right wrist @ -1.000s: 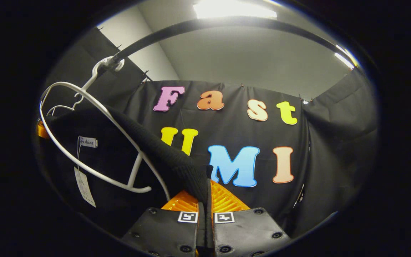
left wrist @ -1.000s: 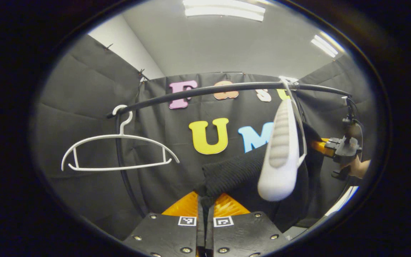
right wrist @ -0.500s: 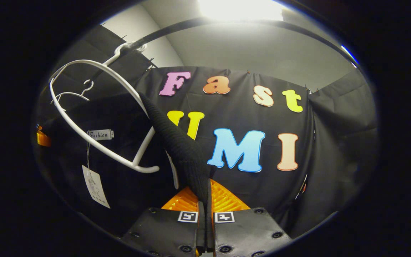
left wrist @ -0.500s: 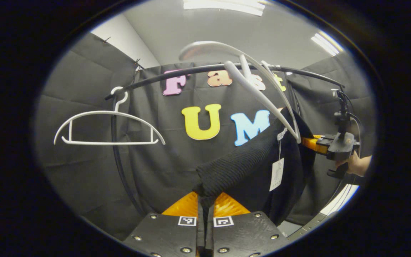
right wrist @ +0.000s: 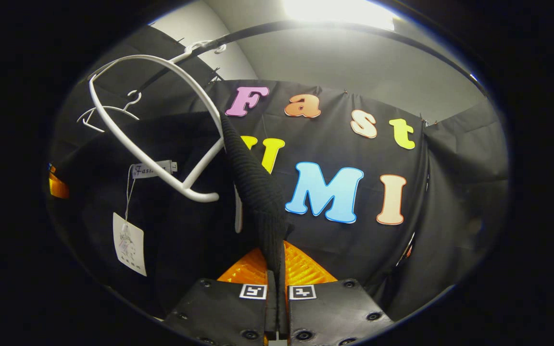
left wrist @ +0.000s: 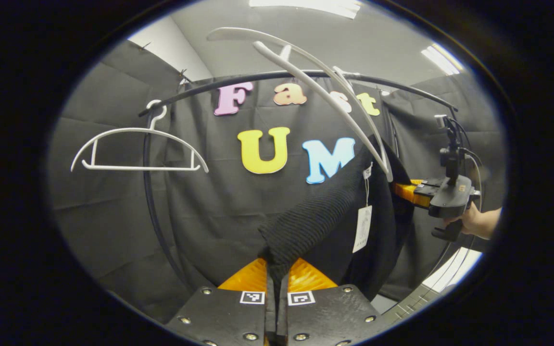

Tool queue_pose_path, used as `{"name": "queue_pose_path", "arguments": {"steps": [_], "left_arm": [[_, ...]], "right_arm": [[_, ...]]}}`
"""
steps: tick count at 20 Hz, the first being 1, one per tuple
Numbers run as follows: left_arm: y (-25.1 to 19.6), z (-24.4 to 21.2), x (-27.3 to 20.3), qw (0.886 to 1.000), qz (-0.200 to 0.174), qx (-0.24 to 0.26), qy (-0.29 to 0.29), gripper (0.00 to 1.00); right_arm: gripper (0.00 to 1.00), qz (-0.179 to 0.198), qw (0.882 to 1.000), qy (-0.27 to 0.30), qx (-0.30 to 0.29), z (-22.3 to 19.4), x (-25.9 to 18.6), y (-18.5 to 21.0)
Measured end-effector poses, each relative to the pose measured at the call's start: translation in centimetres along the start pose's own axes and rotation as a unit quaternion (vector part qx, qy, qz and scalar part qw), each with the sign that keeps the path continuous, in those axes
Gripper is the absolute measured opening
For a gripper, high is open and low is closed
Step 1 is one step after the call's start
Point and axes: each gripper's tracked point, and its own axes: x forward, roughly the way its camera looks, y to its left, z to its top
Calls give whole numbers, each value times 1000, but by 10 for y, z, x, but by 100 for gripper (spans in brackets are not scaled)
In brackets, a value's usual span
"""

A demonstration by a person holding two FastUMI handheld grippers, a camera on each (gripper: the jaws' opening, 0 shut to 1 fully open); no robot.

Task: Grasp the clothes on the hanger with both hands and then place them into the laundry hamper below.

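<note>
Black garment (left wrist: 315, 216) stretched sideways between both closed grippers.

Ribbed matt knit garment (left wrist: 315, 216); smooth hanger (right wrist: 152, 158)

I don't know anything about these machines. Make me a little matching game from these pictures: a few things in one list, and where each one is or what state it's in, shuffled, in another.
Things:
1. black garment
2. bare hanger
3. paper tag
4. tilted hanger

States:
A. dangles on a string from the garment
B. hangs level on the rail, nothing on it
C. pinched at its two ends by the left gripper and the right gripper
D. swung up askew, one end still inside the garment's neck

Pairs: 1-C, 2-B, 3-A, 4-D
</note>
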Motion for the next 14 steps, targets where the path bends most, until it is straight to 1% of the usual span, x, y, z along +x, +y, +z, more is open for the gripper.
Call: {"name": "queue_pose_path", "arguments": {"steps": [6,8,10,14], "left_arm": [[-24,-19,6,1000,-5,-17,19,2],[-32,-21,12,999,-11,-20,24,1],[-33,-19,17,999,-14,-16,28,2],[-37,-18,18,999,-22,-11,31,1]], "right_arm": [[3,2,999,42,9,-32,-21,6],[3,3,999,42,11,-36,-30,7],[3,2,999,42,15,-38,-40,8],[2,-3,998,59,24,-53,-50,8]]}}
